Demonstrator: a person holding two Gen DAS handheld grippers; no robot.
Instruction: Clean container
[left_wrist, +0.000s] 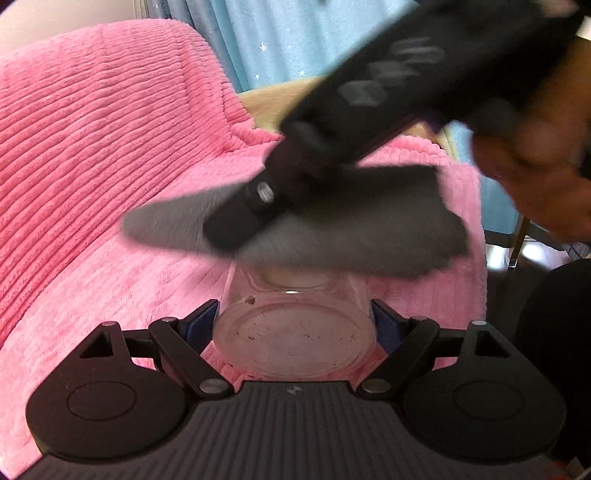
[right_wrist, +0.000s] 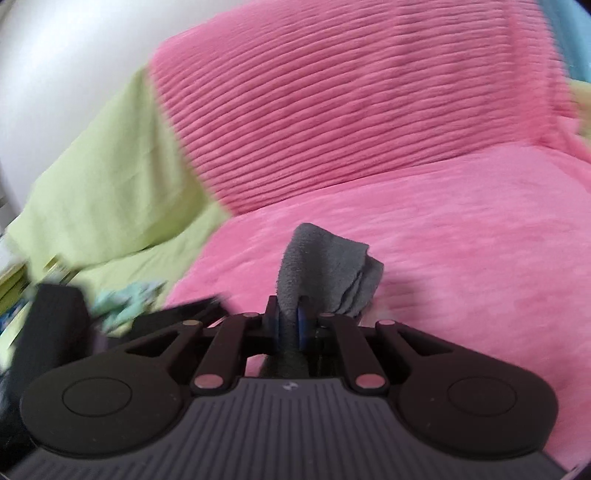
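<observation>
My left gripper (left_wrist: 294, 317) is shut on a clear plastic container (left_wrist: 295, 332), held on its side with the base toward the camera; brown specks dot the base. My right gripper (right_wrist: 290, 314) is shut on a grey cloth (right_wrist: 328, 266). In the left wrist view the right gripper (left_wrist: 236, 229) comes in from the upper right, and the grey cloth (left_wrist: 332, 229) hangs blurred over the far, open end of the container, hiding the rim.
A pink ribbed blanket (left_wrist: 110, 147) covers the sofa seat and back. A green cover (right_wrist: 110, 177) lies to the left in the right wrist view. A blue star-pattern curtain (left_wrist: 273, 40) hangs behind. The person's hand (left_wrist: 546, 173) is at the right.
</observation>
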